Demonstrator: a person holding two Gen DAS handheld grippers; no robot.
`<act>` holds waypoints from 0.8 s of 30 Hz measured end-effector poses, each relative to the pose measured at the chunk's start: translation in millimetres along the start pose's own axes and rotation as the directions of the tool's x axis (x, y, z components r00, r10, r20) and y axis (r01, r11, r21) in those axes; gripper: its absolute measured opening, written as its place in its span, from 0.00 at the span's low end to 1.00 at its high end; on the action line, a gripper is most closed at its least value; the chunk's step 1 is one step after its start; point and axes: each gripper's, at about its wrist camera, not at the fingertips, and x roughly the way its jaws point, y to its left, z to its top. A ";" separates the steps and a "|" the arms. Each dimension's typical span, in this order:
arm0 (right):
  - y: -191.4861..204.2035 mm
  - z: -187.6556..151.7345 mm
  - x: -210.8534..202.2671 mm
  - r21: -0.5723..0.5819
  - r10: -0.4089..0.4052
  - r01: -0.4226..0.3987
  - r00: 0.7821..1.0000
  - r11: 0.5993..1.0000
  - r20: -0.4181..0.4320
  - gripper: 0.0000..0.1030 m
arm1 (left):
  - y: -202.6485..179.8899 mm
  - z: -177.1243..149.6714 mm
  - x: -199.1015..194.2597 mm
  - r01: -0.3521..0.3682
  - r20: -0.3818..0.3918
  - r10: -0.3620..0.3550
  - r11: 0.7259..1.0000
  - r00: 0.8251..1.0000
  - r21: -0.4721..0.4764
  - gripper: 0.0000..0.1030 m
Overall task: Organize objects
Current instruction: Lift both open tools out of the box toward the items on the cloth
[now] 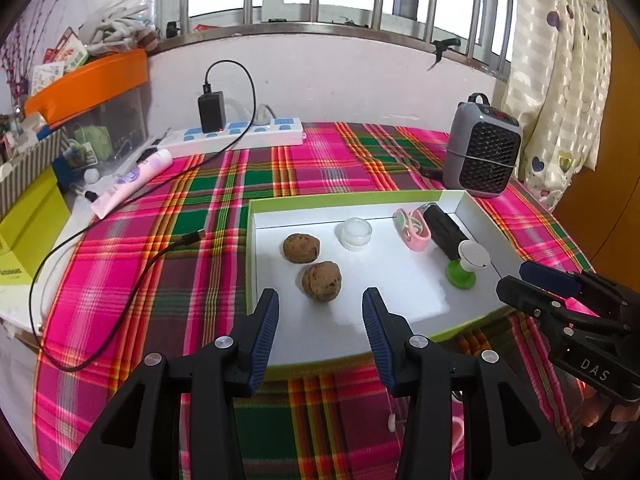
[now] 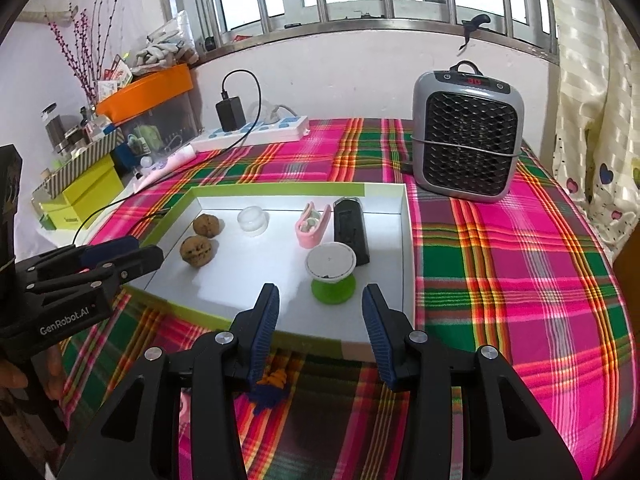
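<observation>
Left gripper [image 1: 320, 320]: jaws parted, nothing between the blue pads, angled downward. Right gripper [image 2: 320, 316]: jaws parted, likewise empty, same downward tilt. The two sit side by side — each gripper's black fingers enter the other's view from the side.

free: bare tray floor [image 2: 248, 280] by near rim | blocked: walnuts [image 2: 196, 251] left, green spool [image 2: 333, 288] right, heater [image 2: 466, 136] behind
</observation>
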 end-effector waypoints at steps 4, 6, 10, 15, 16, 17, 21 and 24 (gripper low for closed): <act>3.7 -2.8 -8.0 -0.002 0.006 -0.006 1.000 1.000 0.009 0.43 | 0.5 -4.8 -6.9 0.003 0.000 -0.003 1.000 1.000 0.001 0.41; 5.6 -4.9 -11.1 -0.007 0.007 -0.007 1.000 1.000 0.010 0.43 | 1.1 -8.2 -11.0 0.002 0.000 -0.002 1.000 1.000 -0.003 0.41; 7.7 -9.2 -17.6 -0.003 0.010 -0.009 1.000 1.000 0.015 0.43 | 1.8 -15.6 -18.5 0.011 0.001 -0.011 1.000 1.000 -0.003 0.41; 11.3 -16.6 -25.4 -0.009 0.013 -0.013 1.000 1.000 0.017 0.43 | 1.3 -26.9 -26.1 0.031 -0.008 -0.031 0.999 0.999 -0.009 0.41; 11.2 -17.3 -26.2 -0.009 0.013 -0.013 1.000 1.000 0.016 0.43 | 0.5 -29.8 -27.6 0.036 -0.010 -0.036 0.999 0.999 -0.005 0.41; 11.7 -18.8 -27.5 -0.009 0.014 -0.013 1.000 1.000 0.017 0.43 | -0.5 -32.1 -28.3 0.038 -0.013 -0.038 0.999 0.999 -0.004 0.41; 13.6 -25.0 -30.7 -0.010 0.021 -0.021 1.000 1.000 0.013 0.43 | -3.2 -41.8 -32.1 0.060 -0.026 -0.060 0.998 0.998 0.001 0.41; 15.3 -30.8 -33.4 -0.011 0.023 -0.023 1.000 1.000 0.008 0.43 | -5.7 -49.7 -33.1 0.079 -0.041 -0.079 0.997 0.996 0.007 0.41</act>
